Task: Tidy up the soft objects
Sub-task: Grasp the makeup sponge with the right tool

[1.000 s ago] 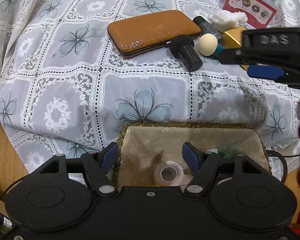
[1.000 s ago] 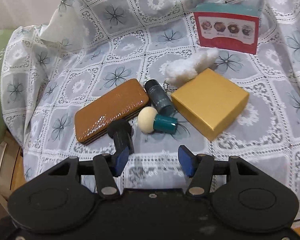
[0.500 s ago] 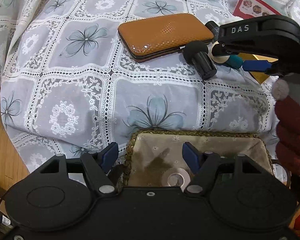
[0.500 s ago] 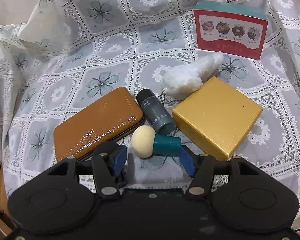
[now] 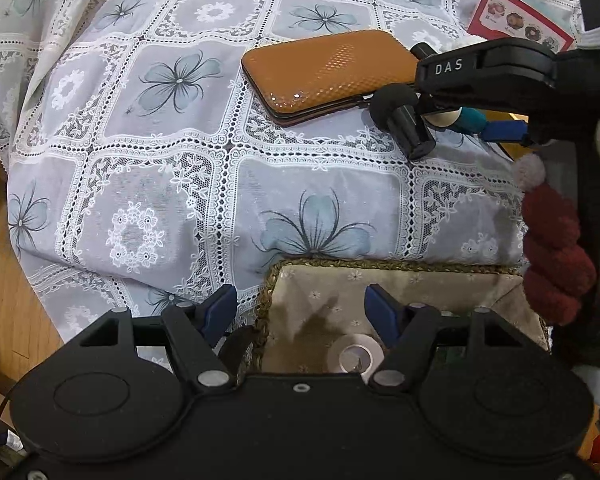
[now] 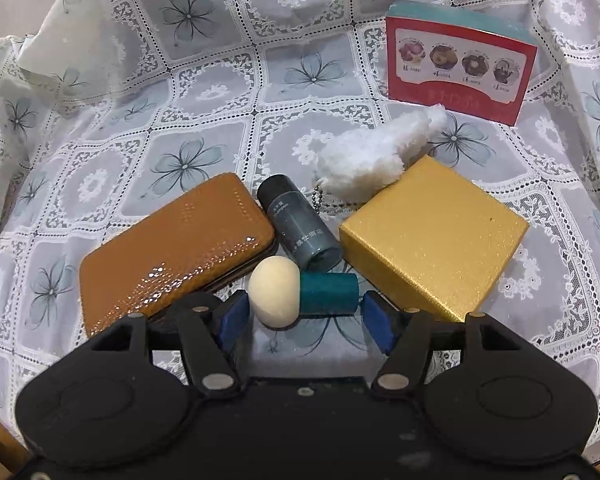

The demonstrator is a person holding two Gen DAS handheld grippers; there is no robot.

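My right gripper (image 6: pixel 302 316) jaws just widening, bracketing cream sponge puff (image 6: pixel 275 297), no grip; brown case (image 6: pixel 176 252), grey bottle (image 6: pixel 300 228), gold box (image 6: pixel 432 236) crowd centre frame. Left gripper (image 5: pixel 296 308) half-open, empty, over basket (image 5: pixel 400 276) at bottom.

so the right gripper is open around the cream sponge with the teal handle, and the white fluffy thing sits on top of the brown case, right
Not quite. The right wrist view shows the white fluffy thing resting against the gold box, apart from the brown case. The right gripper is indeed open around the cream sponge.
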